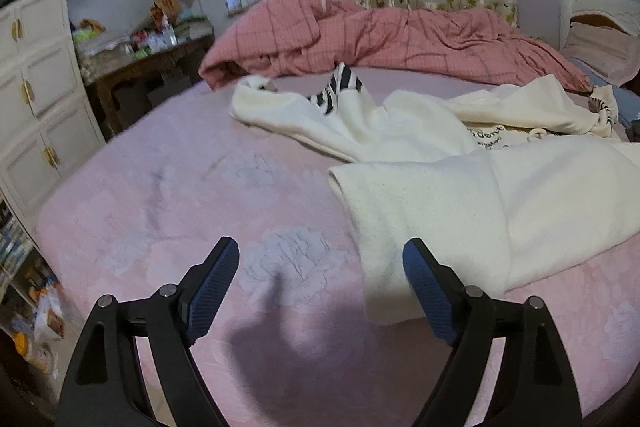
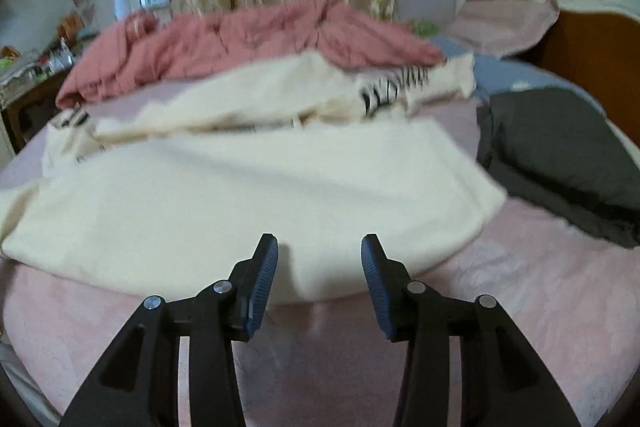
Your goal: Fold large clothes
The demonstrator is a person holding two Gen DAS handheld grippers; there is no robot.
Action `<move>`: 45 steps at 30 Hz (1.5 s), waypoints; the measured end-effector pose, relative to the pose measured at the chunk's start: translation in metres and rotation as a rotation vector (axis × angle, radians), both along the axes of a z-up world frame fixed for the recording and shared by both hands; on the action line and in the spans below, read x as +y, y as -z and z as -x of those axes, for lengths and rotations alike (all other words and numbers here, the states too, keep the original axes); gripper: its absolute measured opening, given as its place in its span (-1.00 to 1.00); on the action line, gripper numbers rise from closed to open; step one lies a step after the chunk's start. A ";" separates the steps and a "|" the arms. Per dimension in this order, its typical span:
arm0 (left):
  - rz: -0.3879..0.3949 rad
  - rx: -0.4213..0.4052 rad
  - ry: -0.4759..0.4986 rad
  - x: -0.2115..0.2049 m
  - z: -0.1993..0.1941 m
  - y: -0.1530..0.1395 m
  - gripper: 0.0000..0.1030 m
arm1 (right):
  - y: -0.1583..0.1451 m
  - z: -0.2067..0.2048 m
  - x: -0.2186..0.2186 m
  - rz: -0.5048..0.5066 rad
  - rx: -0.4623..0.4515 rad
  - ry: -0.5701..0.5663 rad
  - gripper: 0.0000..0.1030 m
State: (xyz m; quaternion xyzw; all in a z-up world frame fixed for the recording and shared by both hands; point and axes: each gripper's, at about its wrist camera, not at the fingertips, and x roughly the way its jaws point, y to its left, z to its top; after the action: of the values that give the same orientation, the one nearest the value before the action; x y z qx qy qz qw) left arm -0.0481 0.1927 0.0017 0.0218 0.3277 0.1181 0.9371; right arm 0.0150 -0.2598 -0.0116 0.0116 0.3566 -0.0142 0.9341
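Cream garment (image 2: pixel 240 203), half-folded, pink bedsheet (image 1: pixel 180 211)

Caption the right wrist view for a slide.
Right gripper, jaws open and empty, above the folded cream garment on the pink bedsheet.

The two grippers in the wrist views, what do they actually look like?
Both look alike. The left gripper and right gripper each have two glossy black plastic fingers with triangular cut-outs and silver round pivot pins. Each fingertip carries a dark blue, finely ribbed pad. No cables, markings or sleeves show.
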 end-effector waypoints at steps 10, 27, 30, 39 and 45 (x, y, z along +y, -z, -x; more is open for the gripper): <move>0.226 0.109 0.179 0.010 -0.007 0.013 -0.09 | -0.009 -0.002 -0.006 -0.014 -0.067 0.035 -0.11; -0.129 0.099 0.138 -0.007 -0.045 -0.013 -0.59 | -0.011 -0.010 -0.029 -0.099 -0.021 0.081 -0.11; -0.105 0.103 0.053 0.004 -0.038 0.005 -0.18 | -0.017 -0.004 -0.041 -0.119 -0.033 0.110 -0.03; -0.045 0.038 0.074 -0.023 -0.048 -0.017 0.72 | -0.020 -0.009 -0.090 -0.213 -0.003 0.204 0.42; 0.401 0.253 0.024 0.033 -0.104 0.018 -0.57 | 0.013 -0.049 -0.111 -0.220 0.177 0.201 0.30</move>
State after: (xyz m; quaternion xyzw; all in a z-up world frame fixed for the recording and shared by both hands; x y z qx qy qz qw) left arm 0.0555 0.2256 -0.0159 -0.1464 0.4592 0.0359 0.8754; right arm 0.0639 -0.3703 -0.0251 0.1481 0.4338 -0.0693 0.8860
